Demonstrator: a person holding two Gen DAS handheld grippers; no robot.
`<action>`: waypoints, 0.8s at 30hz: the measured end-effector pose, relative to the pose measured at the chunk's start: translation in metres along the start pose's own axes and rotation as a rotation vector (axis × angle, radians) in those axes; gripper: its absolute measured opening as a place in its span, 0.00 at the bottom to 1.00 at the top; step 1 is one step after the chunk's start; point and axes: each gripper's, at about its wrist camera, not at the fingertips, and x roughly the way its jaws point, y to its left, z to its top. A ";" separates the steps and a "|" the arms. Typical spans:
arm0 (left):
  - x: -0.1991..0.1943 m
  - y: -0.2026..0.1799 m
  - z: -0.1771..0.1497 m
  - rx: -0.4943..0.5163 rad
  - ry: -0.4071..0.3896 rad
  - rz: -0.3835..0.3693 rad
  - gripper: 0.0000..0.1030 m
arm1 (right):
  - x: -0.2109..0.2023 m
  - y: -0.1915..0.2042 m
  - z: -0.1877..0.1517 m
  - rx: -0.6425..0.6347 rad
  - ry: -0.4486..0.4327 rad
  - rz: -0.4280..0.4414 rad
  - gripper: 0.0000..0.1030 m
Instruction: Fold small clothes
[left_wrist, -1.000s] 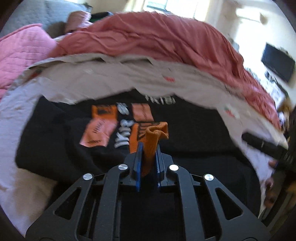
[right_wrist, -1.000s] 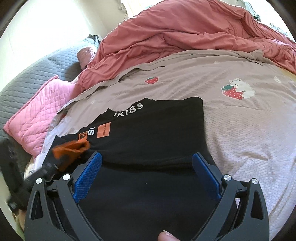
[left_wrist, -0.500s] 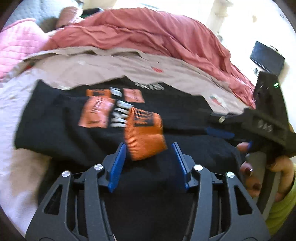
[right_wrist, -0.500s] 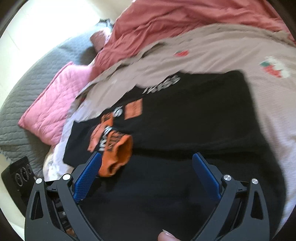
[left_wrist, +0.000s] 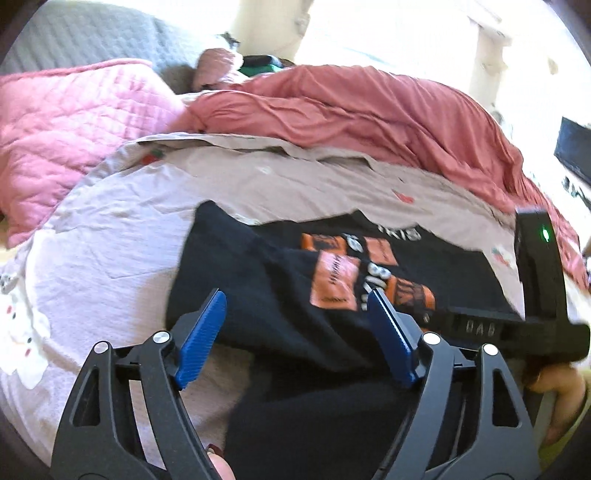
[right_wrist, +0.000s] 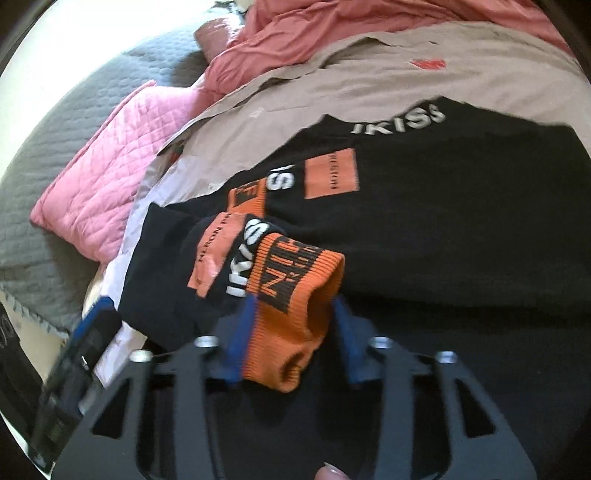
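One black sweater (right_wrist: 424, 221) on the bed sheet (left_wrist: 110, 258). Left gripper (left_wrist: 299, 339) open, empty; right gripper (right_wrist: 291, 332) closing around one orange cuff (right_wrist: 295, 306).

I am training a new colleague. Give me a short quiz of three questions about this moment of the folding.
1. True or false: the left gripper is open.
2. The orange cuff of the black sweatshirt lies between the fingers of which gripper? A) left B) right C) neither
3. Fill in: the quilted pillow is ____ in colour.

Key: 1 true. 2 B, the right gripper. 3 pink.
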 end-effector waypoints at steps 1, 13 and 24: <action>0.002 0.006 0.000 -0.019 0.004 0.002 0.71 | -0.001 0.004 0.001 -0.025 -0.011 -0.005 0.12; -0.010 0.033 0.006 -0.141 -0.065 0.014 0.72 | -0.094 0.019 0.048 -0.266 -0.300 -0.127 0.09; 0.000 0.015 0.002 -0.064 -0.015 -0.013 0.74 | -0.101 -0.072 0.056 -0.195 -0.264 -0.340 0.09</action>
